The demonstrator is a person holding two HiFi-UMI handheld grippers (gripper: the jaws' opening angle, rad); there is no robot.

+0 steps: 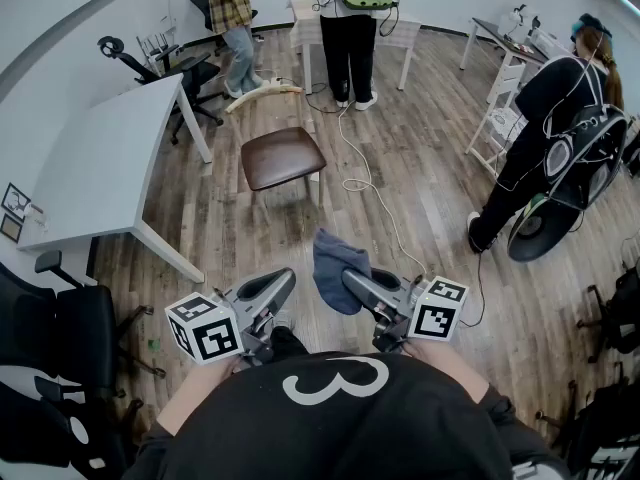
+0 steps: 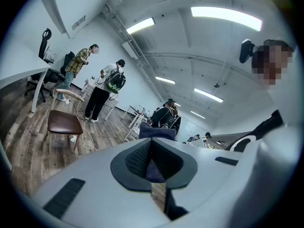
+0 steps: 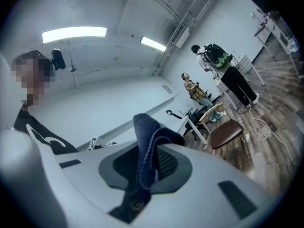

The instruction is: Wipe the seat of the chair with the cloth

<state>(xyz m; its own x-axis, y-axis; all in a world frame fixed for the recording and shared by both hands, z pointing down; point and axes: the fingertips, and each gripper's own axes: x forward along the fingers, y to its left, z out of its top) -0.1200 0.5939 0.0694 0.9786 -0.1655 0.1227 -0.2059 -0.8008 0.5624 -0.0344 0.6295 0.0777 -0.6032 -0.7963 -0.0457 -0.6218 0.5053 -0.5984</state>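
Observation:
The chair (image 1: 283,158) has a brown padded seat and stands on the wood floor a good way ahead of me; it also shows small in the left gripper view (image 2: 64,122) and the right gripper view (image 3: 227,132). A dark blue cloth (image 1: 335,266) hangs bunched from my right gripper (image 1: 352,283), which is shut on it; the cloth (image 3: 147,141) folds up over the right gripper's (image 3: 152,163) pads. My left gripper (image 1: 280,286) is held level beside it, jaws together with nothing in them. From the left gripper (image 2: 152,163) the cloth (image 2: 157,131) shows just beyond.
A white table (image 1: 100,158) stands left of the chair. A white cable (image 1: 365,178) snakes over the floor by the chair's right side. Two people stand at the far end (image 1: 350,28), another bends at the right (image 1: 560,148). Black office chairs (image 1: 50,348) sit near left.

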